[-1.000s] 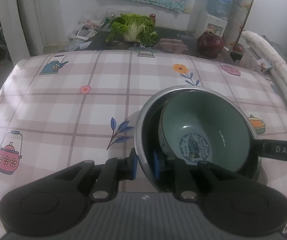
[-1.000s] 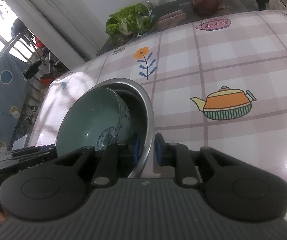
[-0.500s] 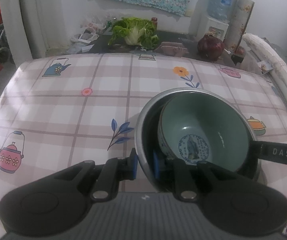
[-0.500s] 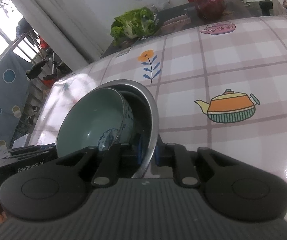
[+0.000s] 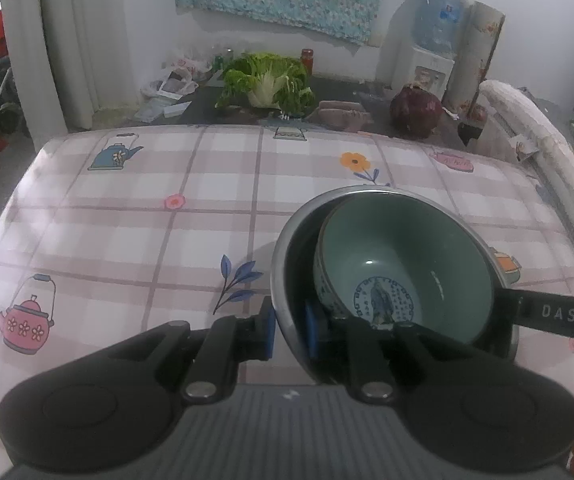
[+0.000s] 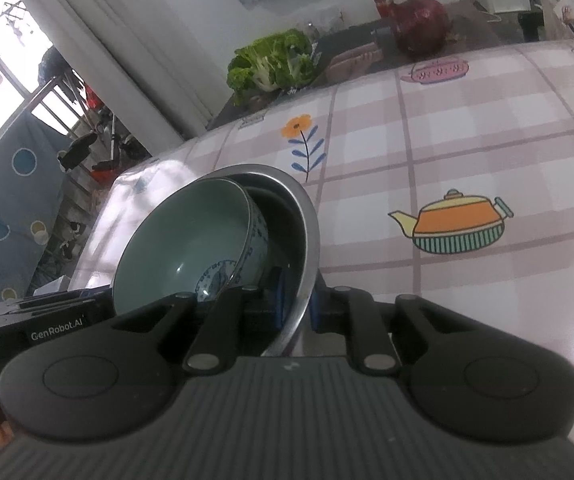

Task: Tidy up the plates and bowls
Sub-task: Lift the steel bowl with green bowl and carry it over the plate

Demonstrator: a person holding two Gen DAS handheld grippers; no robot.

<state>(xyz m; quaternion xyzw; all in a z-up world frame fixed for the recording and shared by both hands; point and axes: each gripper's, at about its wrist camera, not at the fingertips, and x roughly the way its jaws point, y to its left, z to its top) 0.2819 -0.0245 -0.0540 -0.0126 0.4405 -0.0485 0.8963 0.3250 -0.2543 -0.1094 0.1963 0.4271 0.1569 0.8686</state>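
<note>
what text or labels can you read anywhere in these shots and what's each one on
"DAS": white letters on the right gripper, where its black body reaches in from the right of the left wrist view.
"GenRobot.AI": white print on the left gripper, on its black body at the left of the right wrist view.
Blue characters ringing the figure inside the green bowl: too small to read.

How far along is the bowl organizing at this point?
Done: the green ceramic bowl already sits nested inside the metal bowl. In hand: the left gripper and right gripper each pinch the metal bowl's rim on opposite sides. Left: putting the pair in its final place; no plates are in view.
</note>
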